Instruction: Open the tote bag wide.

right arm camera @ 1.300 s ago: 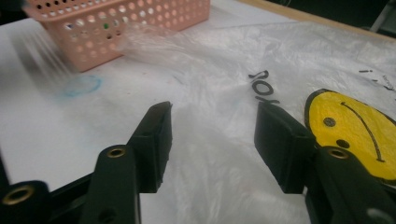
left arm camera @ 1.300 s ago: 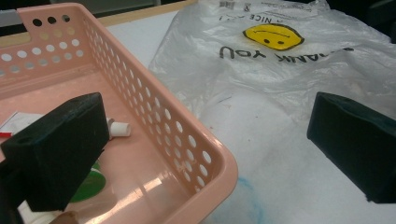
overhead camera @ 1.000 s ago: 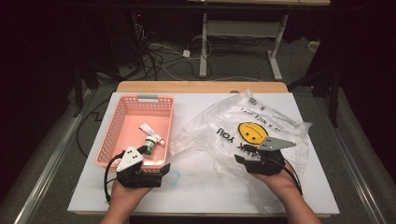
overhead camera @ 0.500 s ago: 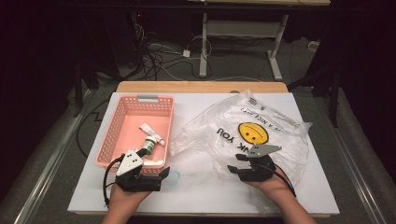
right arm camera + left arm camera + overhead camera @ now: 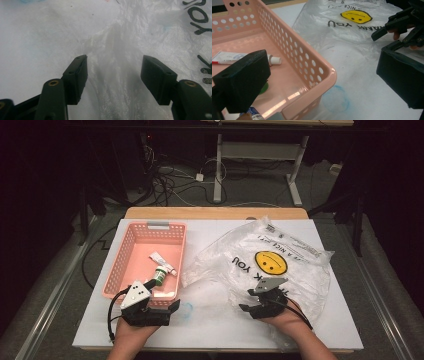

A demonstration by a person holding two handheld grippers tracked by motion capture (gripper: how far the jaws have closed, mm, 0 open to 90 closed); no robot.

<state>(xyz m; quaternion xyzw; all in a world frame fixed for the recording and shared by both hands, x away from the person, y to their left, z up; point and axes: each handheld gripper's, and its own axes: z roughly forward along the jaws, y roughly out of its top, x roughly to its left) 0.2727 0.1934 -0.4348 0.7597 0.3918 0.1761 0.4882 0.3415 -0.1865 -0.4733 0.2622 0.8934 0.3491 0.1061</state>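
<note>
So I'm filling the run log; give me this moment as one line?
right gripper: open, jaws just opening over clear plastic smiley bag | left gripper: open, at pink perforated plastic basket

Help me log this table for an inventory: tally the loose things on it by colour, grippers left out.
Pink: 1, the perforated pink plastic basket
White: 1, the white squeeze tube with a white cap
Green: 1, the small green-capped bottle
Clear: 1, the clear plastic bag with a yellow smiley face
Total: 4

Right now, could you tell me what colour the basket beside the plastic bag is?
The basket is pink, clearest in the left gripper view.
</note>
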